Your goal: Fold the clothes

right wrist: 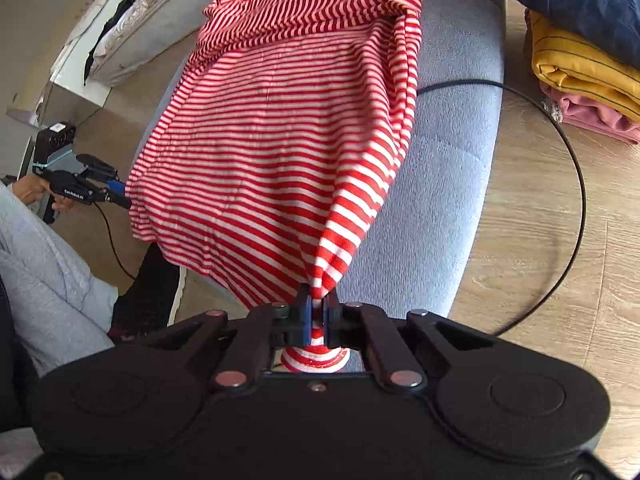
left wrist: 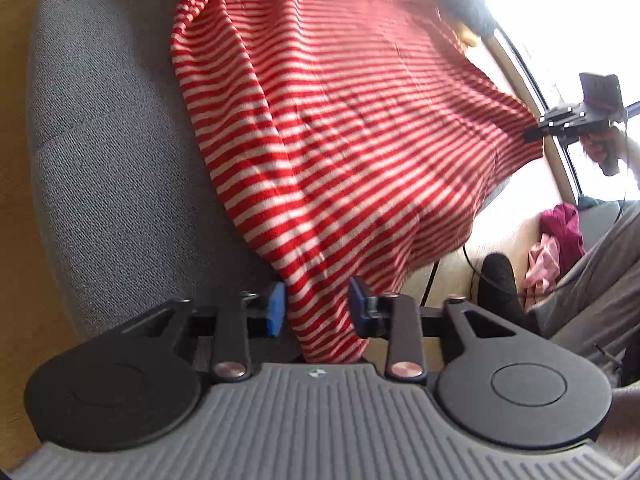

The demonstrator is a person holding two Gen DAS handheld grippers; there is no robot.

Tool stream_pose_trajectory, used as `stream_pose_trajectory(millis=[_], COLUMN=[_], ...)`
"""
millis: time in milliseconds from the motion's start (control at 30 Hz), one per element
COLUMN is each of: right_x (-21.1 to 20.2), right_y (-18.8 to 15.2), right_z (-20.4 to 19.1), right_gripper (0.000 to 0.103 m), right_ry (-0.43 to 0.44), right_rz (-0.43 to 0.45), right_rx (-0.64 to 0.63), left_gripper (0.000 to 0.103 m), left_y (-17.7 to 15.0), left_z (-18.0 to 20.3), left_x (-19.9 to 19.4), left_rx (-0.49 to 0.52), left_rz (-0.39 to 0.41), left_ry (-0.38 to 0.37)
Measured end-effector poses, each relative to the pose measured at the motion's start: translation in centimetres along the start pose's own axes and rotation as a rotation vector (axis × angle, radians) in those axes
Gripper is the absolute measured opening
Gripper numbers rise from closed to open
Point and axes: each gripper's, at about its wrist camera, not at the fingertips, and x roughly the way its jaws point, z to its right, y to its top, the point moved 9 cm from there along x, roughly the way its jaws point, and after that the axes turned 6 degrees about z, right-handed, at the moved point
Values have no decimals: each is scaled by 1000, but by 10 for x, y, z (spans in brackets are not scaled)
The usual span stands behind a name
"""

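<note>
Your work surface is a grey-blue upholstered seat [right wrist: 452,168] with a rounded edge, standing on a wood-look floor [right wrist: 540,264]. The far part of the striped shirt [right wrist: 280,128] rests on the seat; the near part is lifted off it. A black cable [right wrist: 576,184] crosses the seat's edge and loops over the floor to your right. Beside that loop on the floor sits a stack [right wrist: 580,56] of folded clothes: navy on top, mustard below, pink at the bottom. In the left wrist view, a loose pink and magenta heap [left wrist: 556,240] lies low at the right.
</note>
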Motion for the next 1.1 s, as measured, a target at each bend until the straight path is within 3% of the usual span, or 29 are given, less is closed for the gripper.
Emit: stream_pose_trajectory(millis=[100,167,300,333,433,600,733,800,833,867,933,1033,1100], right_x=[8,14,-1,-5,1,61,101,114,118,122,128,126,120], right_y=[-9,-13,4,14,31,22,-10,-22,-24,-26,-25,-19,-17], right_z=[7,9,-11,-23,-83,-187,-232,-239,-239,-239,-234,-232,-235], right_gripper=[6,11,36,46,54,58,58,58,54,39,16,5,4], right_ry=[-88,-137,-273,-293,-195,0,81,48,35,22,9,26,50], right_rz=[-65,-96,-37,15,136,145,146,158,161,157,110,84,76], right_rx=[-67,-111,-321,-383,-606,-965,-1287,-1452,-1508,-1560,-1567,-1487,-1436], left_gripper=[28,28,28,28,29,31,37,38,38,38,38,38,38], left_y=[-14,-14,4,11,29,54,56,55,54,53,52,51,50], left_z=[0,1,5,8,20,59,79,83,84,85,85,82,79], left_x=[7,5,-9,-11,-14,-8,-4,0,2,4,7,11,10], left_rx=[80,113,146,161,206,288,334,346,352,354,358,359,356], left_rz=[-94,-100,-36,-26,0,31,49,47,46,45,44,40,35], left_ry=[6,4,19,22,14,-19,-38,-44,-46,-48,-50,-53,-62])
